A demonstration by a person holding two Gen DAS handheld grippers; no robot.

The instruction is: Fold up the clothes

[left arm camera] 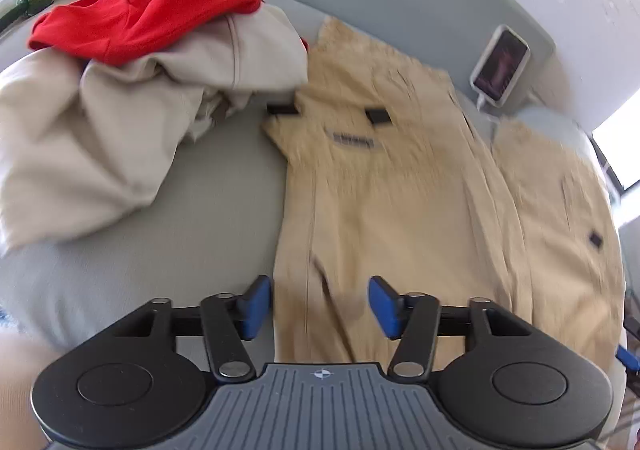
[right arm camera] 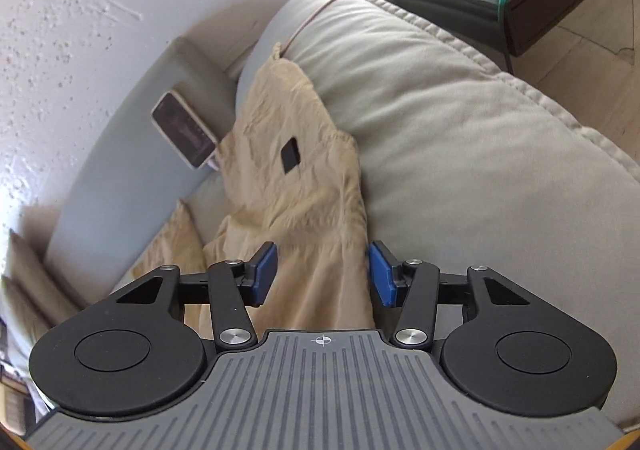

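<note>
Here the tan trousers (left arm camera: 384, 186) lie spread flat on the grey sofa seat (left arm camera: 208, 234), their waistband toward the sofa back and one leg reaching the padded armrest (right arm camera: 460, 122). Both tools hang just above the cloth: the left gripper (left arm camera: 319, 308) over the near part of one leg, the right gripper (right arm camera: 322, 274) over the cloth edge beside the armrest. Each points steeply downward, and the fingers of both stand released, with cloth showing below the gap but nothing pinched.

To fold well, I judge each hand should come down on a hem or an outer seam, catch one clean layer, and lift both ends together so the legs stack evenly. The heaped beige garment (left arm camera: 120, 122) and red garment (left arm camera: 140, 18) wait nearby; a phone (left arm camera: 500, 66) lies near the waistband.
</note>
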